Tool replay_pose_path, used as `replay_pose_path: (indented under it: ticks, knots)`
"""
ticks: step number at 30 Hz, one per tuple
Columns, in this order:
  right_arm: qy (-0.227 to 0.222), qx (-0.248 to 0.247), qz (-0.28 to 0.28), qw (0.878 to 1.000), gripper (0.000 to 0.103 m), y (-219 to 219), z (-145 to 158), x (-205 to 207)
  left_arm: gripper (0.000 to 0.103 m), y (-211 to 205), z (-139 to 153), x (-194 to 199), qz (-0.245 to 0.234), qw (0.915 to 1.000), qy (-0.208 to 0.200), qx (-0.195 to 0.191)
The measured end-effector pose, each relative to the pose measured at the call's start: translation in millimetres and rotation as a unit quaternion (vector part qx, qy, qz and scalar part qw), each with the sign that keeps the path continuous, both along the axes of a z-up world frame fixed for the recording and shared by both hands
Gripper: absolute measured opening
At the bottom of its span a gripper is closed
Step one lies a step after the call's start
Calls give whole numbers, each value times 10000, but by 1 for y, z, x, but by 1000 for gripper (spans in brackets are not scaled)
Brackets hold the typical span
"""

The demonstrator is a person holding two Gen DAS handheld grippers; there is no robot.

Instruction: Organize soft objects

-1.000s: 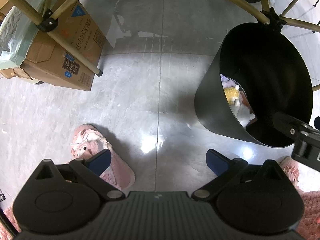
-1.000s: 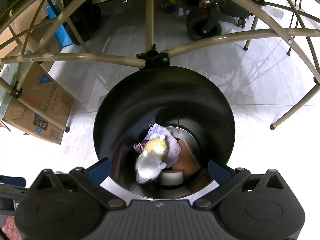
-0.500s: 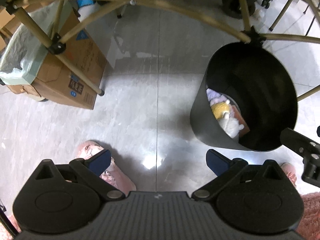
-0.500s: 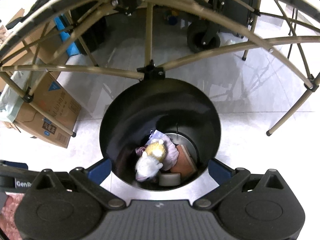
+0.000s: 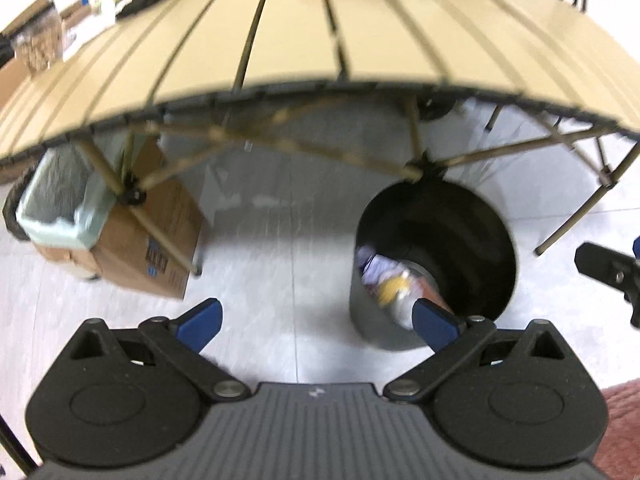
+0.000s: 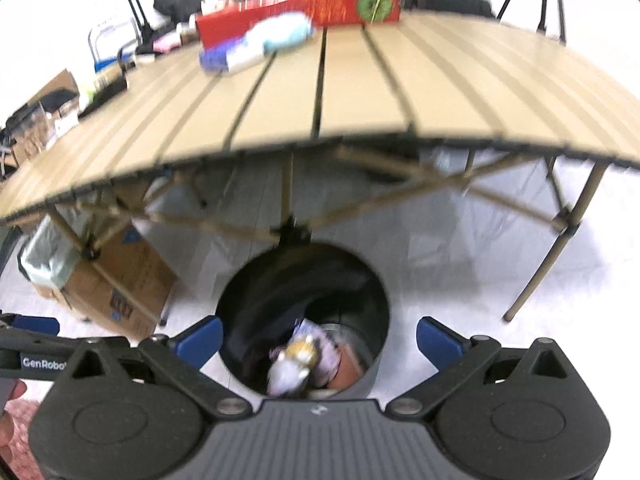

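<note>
**Both tongs empty above the bin, table next in line**

Standing here, you see the black bin [image 6: 304, 320] parked on the floor just under the near edge of the slatted folding table [image 6: 360, 92], which makes sense: anything lifted off the tabletop has only a short drop to reach it. At the bottom of the bin lies a small heap of soft things, a yellow and white plush toy [image 6: 294, 360] on top of some pale lilac cloth [image 6: 320, 344]. Both views are smeared with motion, so I can't say for sure what the brownish item beside them is.

The right gripper [image 6: 318, 336] hangs over the bin's mouth, its blue-tipped fingers spread wide with nothing between them. The left gripper [image 5: 316, 316] sits off to the side of the bin over bare tile, likewise spread and empty.

Both cameras take in the tabletop, where a light blue and white soft bundle [image 6: 264, 42] lies against a long red box [image 6: 304, 10] at the far edge. My guess is that bundle is the next thing to collect, with the open tongs held ready for it. A cardboard box [image 5: 148, 240] sits under the table to the left, well apart from the bin.
</note>
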State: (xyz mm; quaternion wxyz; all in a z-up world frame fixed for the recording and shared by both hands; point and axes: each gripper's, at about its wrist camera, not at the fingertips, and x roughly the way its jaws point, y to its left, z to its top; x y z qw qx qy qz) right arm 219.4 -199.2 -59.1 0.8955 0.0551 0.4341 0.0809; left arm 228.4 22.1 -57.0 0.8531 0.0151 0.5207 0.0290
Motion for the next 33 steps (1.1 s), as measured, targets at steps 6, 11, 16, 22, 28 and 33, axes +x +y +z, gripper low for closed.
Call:
replay_pose_path:
  ticks: [6, 11, 16, 22, 28, 33]
  knots:
    - [-519, 81, -174, 9985, 103, -17, 36, 5, 103, -15, 36, 2, -137, 9986, -513, -69]
    - [-919, 205, -319, 9950, 103, -26, 62, 18, 103, -23, 62, 20, -167, 9960, -872, -139]
    - [-1153, 324, -433, 9919, 103, -32, 76, 35, 103, -31, 80, 43, -189, 9921, -1235, -135]
    - [-1327, 478, -513, 9887, 103, -39, 82, 65, 103, -40, 89, 91, -230, 9872, -1571, -149]
    - [-1536, 467, -494, 9858, 103, -42, 87, 97, 103, -39, 82, 156, -172, 9839, -1778, -93]
    - [-1706, 397, -677, 9822, 103, -50, 80, 119, 103, -35, 65, 202, -223, 9821, -1847, -281]
